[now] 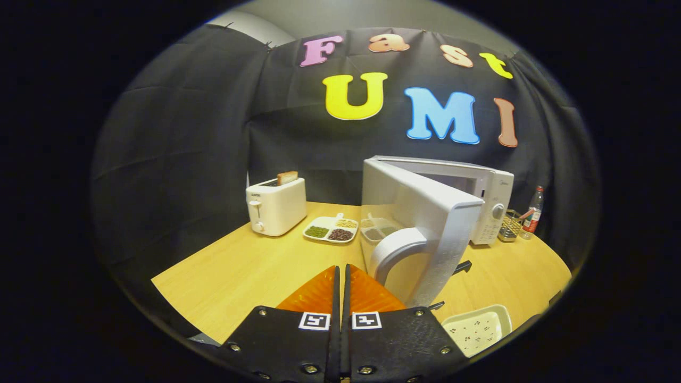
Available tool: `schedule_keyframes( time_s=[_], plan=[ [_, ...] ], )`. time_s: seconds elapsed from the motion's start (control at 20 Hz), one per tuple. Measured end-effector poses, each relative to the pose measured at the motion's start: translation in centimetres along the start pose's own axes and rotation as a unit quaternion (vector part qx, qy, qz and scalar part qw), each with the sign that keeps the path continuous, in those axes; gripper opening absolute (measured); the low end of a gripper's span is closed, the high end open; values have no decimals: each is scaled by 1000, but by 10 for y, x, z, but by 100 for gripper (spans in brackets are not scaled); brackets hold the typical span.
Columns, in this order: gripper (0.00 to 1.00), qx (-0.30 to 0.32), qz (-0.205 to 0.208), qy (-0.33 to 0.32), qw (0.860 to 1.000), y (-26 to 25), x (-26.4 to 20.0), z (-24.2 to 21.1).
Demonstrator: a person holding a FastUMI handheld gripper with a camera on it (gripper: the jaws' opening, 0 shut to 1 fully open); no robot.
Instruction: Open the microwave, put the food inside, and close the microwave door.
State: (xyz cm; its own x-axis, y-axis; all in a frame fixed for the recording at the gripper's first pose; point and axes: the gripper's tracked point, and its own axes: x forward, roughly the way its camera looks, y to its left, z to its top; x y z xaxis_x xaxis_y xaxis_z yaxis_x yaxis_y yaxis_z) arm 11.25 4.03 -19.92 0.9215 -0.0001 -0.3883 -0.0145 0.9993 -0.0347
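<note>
Claw (340, 274) pinched narrow, fingers together, holding nothing. White box-shaped microwave (492, 199) stands beyond them, its white door (415, 213) swung open just ahead; the square white dish of food (475, 329) lies beside the fingers.

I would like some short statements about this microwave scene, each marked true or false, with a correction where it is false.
1. The microwave door stands open. True.
2. The hand-held gripper has its fingers wide apart. False: the fingers lie together with nothing between them.
3. A slice of bread sticks up from the toaster. True.
4. The divided dish of beans sits inside the microwave. False: it lies on the table, between the toaster and the open door.
5. A white tray lies on the table near the fingers, on the side of the door. True.
6. The bottle stands next to the toaster. False: it stands beyond the microwave, by a wire basket.
</note>
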Motion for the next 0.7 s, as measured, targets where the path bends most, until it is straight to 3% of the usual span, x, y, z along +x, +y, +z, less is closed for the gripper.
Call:
schedule_keyframes(
  time_s=[0.35,0.7],
  plan=[
    [1,25,-78,1,997,-67,19,13],
    [1,39,-119,9,992,-117,45,19]
  ],
)
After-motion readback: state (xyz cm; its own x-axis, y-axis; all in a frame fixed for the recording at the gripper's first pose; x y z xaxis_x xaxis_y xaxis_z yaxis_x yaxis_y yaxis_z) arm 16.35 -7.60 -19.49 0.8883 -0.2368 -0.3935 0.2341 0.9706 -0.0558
